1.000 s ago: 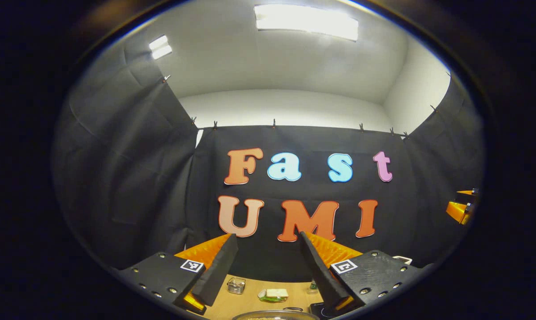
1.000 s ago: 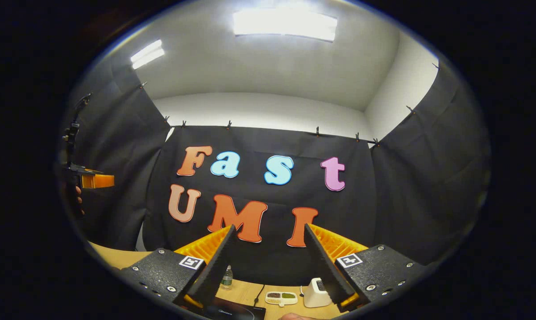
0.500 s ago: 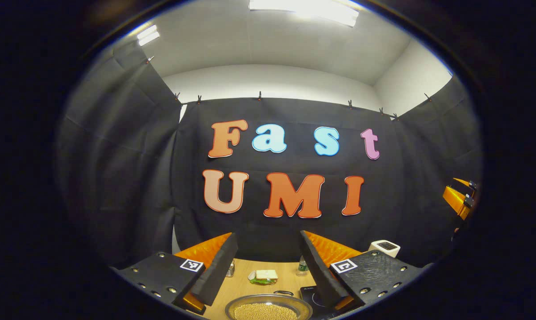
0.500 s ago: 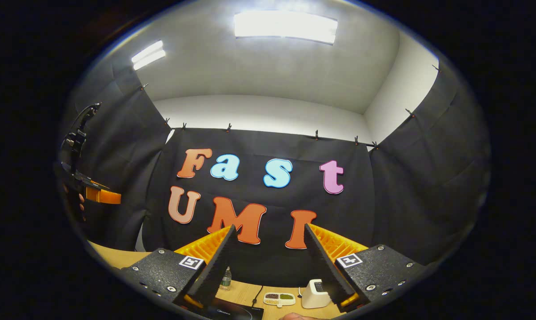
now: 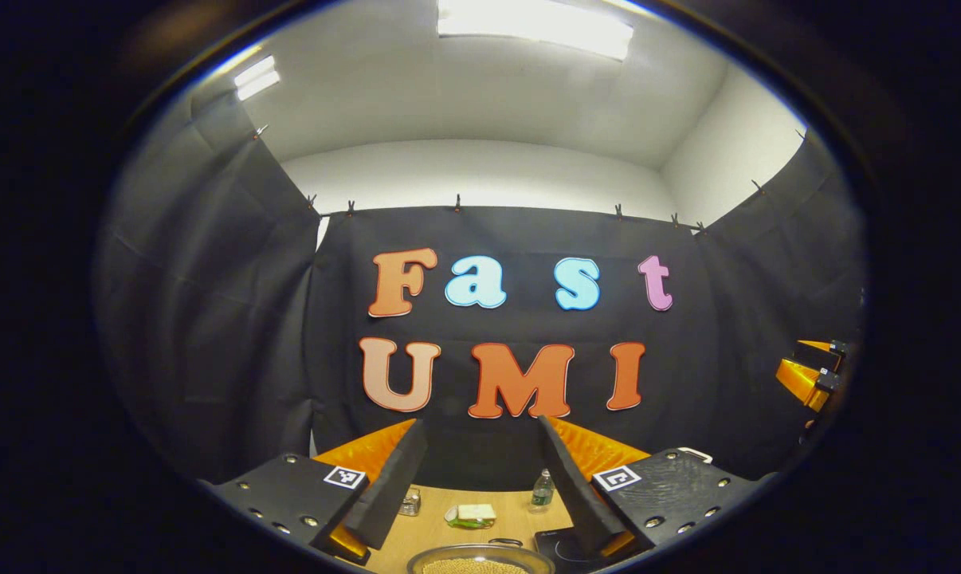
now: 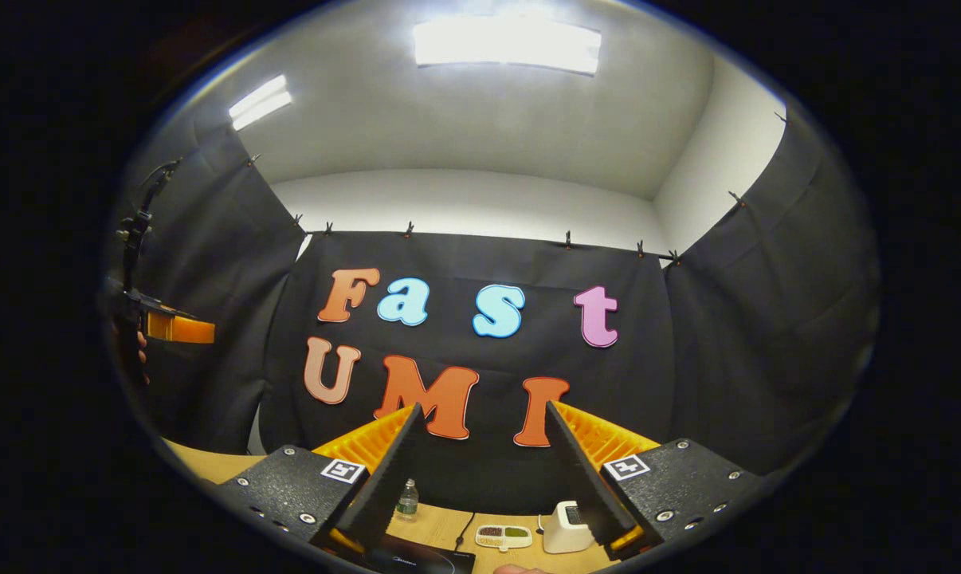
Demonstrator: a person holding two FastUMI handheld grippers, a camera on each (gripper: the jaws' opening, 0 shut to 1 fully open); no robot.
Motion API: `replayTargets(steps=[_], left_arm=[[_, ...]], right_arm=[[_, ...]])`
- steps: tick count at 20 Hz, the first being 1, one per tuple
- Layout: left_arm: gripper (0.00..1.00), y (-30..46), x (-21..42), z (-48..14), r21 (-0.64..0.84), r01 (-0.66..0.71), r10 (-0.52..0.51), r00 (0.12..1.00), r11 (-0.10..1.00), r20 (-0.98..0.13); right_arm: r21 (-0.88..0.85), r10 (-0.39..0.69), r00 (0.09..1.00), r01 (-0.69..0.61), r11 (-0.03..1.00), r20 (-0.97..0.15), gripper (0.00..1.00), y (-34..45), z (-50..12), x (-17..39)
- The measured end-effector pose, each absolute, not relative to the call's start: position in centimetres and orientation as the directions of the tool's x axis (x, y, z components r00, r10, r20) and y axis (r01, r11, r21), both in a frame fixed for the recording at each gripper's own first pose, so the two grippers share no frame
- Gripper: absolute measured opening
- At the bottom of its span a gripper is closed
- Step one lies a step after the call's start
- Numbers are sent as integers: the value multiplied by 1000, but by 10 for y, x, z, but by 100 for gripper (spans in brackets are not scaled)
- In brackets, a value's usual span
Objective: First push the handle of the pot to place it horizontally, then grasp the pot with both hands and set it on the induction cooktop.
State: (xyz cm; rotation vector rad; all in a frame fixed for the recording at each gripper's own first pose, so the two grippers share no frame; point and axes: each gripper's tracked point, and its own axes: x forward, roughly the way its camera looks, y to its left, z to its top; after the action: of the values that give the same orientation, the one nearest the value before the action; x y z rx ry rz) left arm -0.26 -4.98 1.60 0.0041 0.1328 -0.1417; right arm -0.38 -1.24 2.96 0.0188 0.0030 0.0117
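Both grippers are held high and look at the booth wall more than at the table, so the work lies below them. In the left gripper view the left gripper has its two fingers apart with nothing between them, and the pot sits directly under the gap, close to the tips; I see only the far part of its metal rim, with small yellowish grains inside. A thin dark loop at the far edge of the rim may be the pot's handle, but it is too small to say how its long axis lies. The induction cooktop is just beside the pot, under the left gripper's right finger. In the right gripper view the right gripper is also apart and empty, and the same cooktop appears below its left finger. From this I judge that the pot lies below and forward of the left gripper and to the left of the right one, so the left gripper is the nearer; the coming move must go downward first.
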Motion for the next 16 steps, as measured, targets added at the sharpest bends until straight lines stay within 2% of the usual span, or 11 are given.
replayTargets(steps=[5,8,10,16], left_arm=[[87,-62,-10,-6,-18,196,-196,962,980,-189],[88,-80,-13,-11,-62,259,-266,950,964,-166],[88,-78,-16,-30,-60,260,-266,944,964,-193],[89,-82,-23,-113,-12,252,-237,892,968,-385]], right_arm=[[18,34,999,-34,999,-17,93,-6,19,-5],[21,40,999,-39,999,-26,93,-7,15,-4],[24,33,999,-33,999,-27,93,-8,10,-5],[7,13,997,-13,1000,-80,93,-10,-22,-9]])
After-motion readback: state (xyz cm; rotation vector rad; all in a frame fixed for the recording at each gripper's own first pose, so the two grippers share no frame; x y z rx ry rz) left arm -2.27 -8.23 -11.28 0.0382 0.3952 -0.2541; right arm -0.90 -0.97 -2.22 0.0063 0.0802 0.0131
